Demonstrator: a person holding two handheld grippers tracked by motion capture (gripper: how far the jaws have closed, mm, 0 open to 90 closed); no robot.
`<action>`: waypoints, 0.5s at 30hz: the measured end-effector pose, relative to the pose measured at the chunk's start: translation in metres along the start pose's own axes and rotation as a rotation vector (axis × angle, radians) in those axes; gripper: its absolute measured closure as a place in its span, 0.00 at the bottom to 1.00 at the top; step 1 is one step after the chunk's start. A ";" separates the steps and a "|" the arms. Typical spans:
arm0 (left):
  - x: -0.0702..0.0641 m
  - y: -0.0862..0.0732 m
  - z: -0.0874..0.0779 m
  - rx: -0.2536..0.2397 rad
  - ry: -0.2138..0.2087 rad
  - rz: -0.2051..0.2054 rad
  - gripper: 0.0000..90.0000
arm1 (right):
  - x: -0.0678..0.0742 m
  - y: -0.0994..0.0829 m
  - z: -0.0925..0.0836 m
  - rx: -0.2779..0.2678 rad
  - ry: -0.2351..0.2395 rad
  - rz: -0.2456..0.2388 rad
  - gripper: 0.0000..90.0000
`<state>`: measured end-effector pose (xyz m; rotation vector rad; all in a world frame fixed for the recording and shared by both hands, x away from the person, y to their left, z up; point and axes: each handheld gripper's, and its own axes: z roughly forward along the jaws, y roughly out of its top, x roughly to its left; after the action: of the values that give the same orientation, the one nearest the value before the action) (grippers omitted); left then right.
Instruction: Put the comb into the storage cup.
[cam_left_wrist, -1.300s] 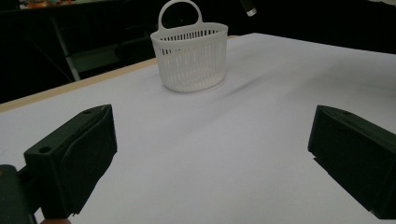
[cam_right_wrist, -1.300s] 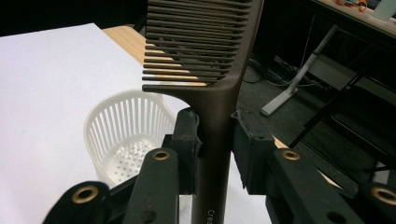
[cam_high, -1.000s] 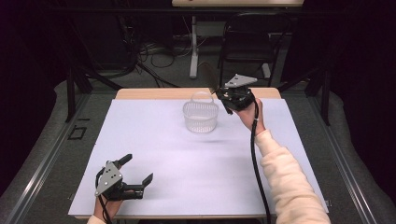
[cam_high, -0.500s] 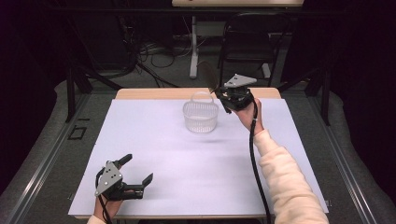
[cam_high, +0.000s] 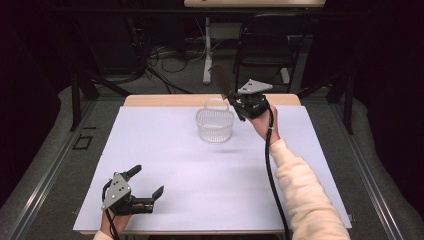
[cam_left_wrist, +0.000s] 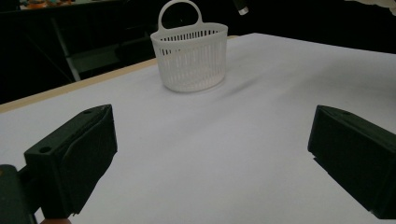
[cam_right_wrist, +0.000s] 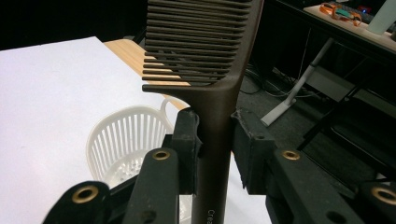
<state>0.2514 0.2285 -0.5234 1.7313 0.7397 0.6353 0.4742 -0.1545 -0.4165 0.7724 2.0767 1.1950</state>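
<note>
A dark brown comb (cam_high: 221, 81) (cam_right_wrist: 215, 70) stands nearly upright, teeth end up, with my right gripper (cam_high: 233, 99) (cam_right_wrist: 215, 140) shut on its handle. That gripper hovers at the back of the table, just right of and above a white slotted basket (cam_high: 215, 125) (cam_right_wrist: 123, 140) with a loop handle. The basket (cam_left_wrist: 189, 58) stands upright on the white table sheet (cam_high: 200, 175) and looks empty. Near the front left edge my left gripper (cam_high: 147, 181) (cam_left_wrist: 212, 149) rests low over the sheet, its jaws wide open with nothing between them, pointing toward the basket.
A strip of bare wooden tabletop (cam_high: 160, 100) runs along the far edge behind the sheet. Beyond it are a dark floor with cables (cam_high: 165, 55), a white stand leg (cam_high: 206, 60) and a chair frame (cam_high: 265, 55).
</note>
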 end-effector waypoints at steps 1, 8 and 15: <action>0.000 0.000 0.000 -0.002 0.000 0.000 0.02 | 0.000 0.000 0.000 0.003 -0.002 -0.003 0.80; 0.001 0.000 0.000 -0.004 0.004 0.001 0.02 | 0.001 0.002 -0.001 -0.008 -0.003 0.002 0.80; 0.001 0.000 0.000 -0.003 0.003 -0.002 0.02 | 0.003 0.004 0.002 -0.014 0.001 -0.004 0.80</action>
<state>0.2521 0.2289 -0.5237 1.7271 0.7423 0.6381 0.4743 -0.1494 -0.4140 0.7612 2.0672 1.2070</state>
